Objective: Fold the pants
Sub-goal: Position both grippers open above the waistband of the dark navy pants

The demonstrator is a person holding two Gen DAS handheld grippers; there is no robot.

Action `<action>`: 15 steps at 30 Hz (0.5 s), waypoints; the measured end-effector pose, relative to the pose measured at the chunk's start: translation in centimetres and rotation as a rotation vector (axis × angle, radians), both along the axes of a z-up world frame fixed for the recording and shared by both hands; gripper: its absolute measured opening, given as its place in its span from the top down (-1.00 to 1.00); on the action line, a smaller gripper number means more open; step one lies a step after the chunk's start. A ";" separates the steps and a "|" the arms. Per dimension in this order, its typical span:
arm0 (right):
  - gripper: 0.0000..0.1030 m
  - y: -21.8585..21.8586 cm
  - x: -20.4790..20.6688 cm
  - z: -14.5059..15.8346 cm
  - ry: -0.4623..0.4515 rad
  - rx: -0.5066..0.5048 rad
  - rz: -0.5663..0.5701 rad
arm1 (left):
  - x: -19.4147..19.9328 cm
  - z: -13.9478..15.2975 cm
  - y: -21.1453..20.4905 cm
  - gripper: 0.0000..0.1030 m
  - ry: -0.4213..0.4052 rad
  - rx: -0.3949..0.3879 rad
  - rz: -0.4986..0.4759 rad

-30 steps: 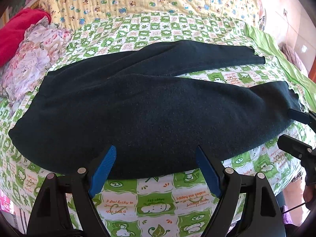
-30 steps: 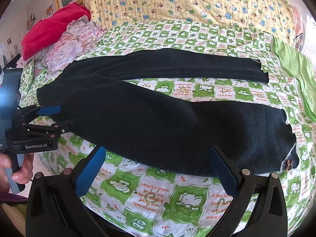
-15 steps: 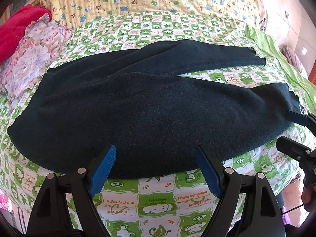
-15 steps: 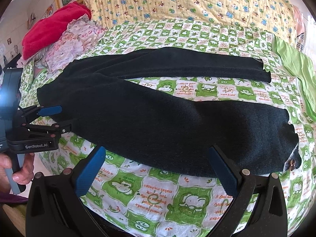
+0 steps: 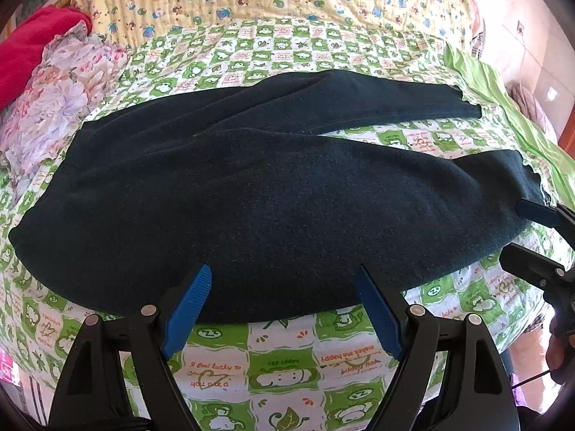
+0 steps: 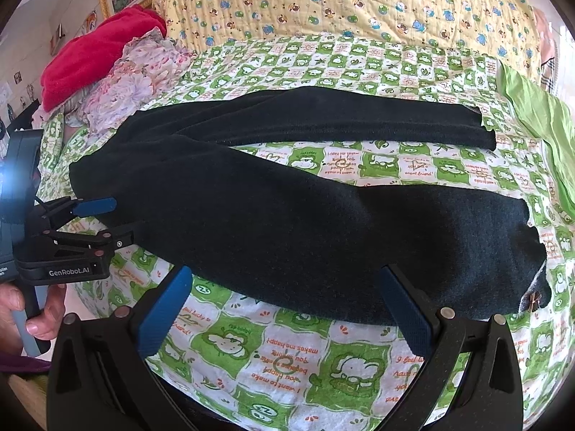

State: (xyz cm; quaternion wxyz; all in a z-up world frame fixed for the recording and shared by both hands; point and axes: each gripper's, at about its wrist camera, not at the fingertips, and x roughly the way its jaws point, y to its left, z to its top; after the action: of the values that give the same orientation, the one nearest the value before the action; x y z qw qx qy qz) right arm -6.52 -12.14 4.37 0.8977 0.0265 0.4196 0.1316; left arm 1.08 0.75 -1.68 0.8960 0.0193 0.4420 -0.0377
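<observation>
On green-checked bedsheet (image 5: 287, 355): dark pants (image 5: 269, 194); yellow quilt (image 6: 341, 3) behind.

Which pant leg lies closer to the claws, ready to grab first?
The wide front leg: its lower edge lies just beyond both open claws. The narrower far leg lies behind it across a gap of green checked sheet.

Sunlit bed (image 6: 323, 355), green checked sheet, yellow quilt (image 6: 341, 0), pale wall (image 5: 532, 36)
</observation>
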 end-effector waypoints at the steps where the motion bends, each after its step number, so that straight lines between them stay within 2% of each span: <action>1: -0.99 0.0 0.0 0.1 0.000 0.002 -0.001 | 0.0 0.0 0.0 -0.61 0.001 -0.001 0.000; 15: -0.99 -0.3 0.1 0.5 0.000 0.023 0.002 | 0.5 0.4 -0.4 -0.61 0.010 -0.010 -0.024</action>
State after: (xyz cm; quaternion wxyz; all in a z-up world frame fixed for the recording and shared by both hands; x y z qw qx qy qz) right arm -6.39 -12.48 4.82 0.8972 0.0365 0.4181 0.1374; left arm 1.59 0.36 -1.32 0.8934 0.0198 0.4460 -0.0506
